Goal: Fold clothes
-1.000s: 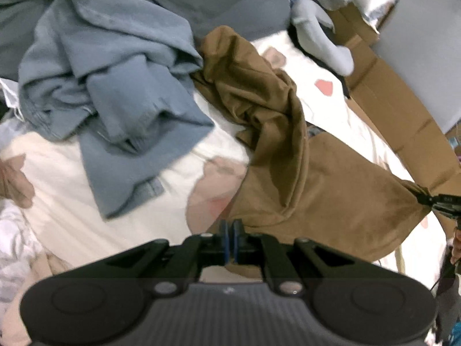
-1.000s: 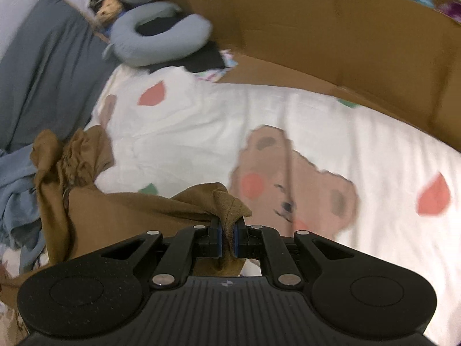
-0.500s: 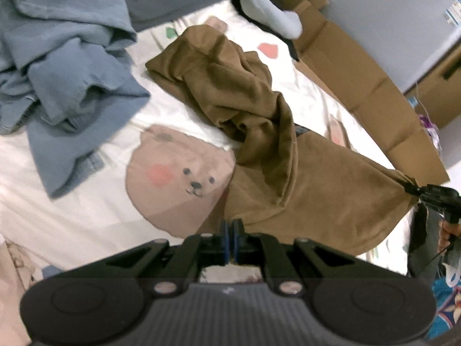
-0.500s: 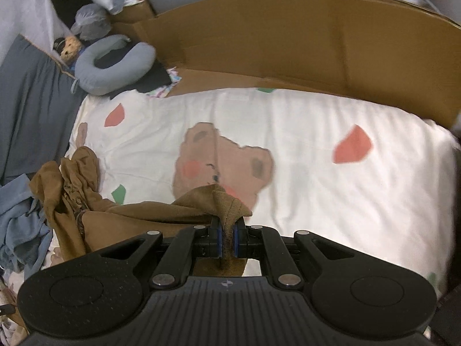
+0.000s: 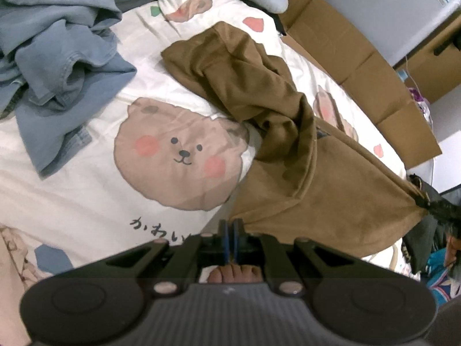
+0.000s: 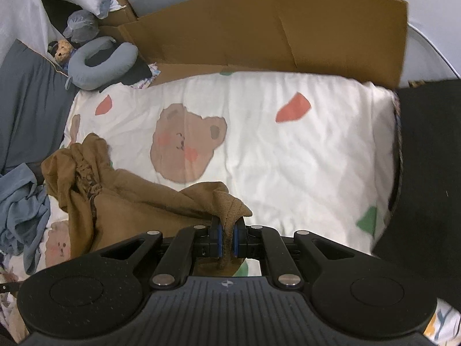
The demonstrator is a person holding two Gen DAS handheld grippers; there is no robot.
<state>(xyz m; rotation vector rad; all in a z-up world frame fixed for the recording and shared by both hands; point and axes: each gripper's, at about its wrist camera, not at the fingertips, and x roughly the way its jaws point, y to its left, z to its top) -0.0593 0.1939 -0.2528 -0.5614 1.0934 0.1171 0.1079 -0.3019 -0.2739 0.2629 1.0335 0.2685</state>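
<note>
We held the brown soft-fabric garment (image 5: 331, 190) stretched above a bed covered by a white sheet printed with brown bear faces (image 6: 288, 158). Our right gripper (image 6: 227, 238) had its jaws clenched on a stitched corner of the garment, which bunched up between the blue pads (image 6: 236, 238). Our left gripper (image 5: 229, 238) had its jaws pressed together too, right at the garment's near edge; whether cloth sat between them we could not tell. In the left wrist view, the far corner of the garment was drawn to a point at the right gripper (image 5: 432, 206), while its other end lay crumpled on the sheet. A heap of blue-grey clothes (image 5: 54, 66) lay to the left, apart from the garment, and flattened brown cardboard (image 6: 273, 28) stood along the bed's far side beside a grey U-shaped neck pillow (image 6: 100, 63).
</note>
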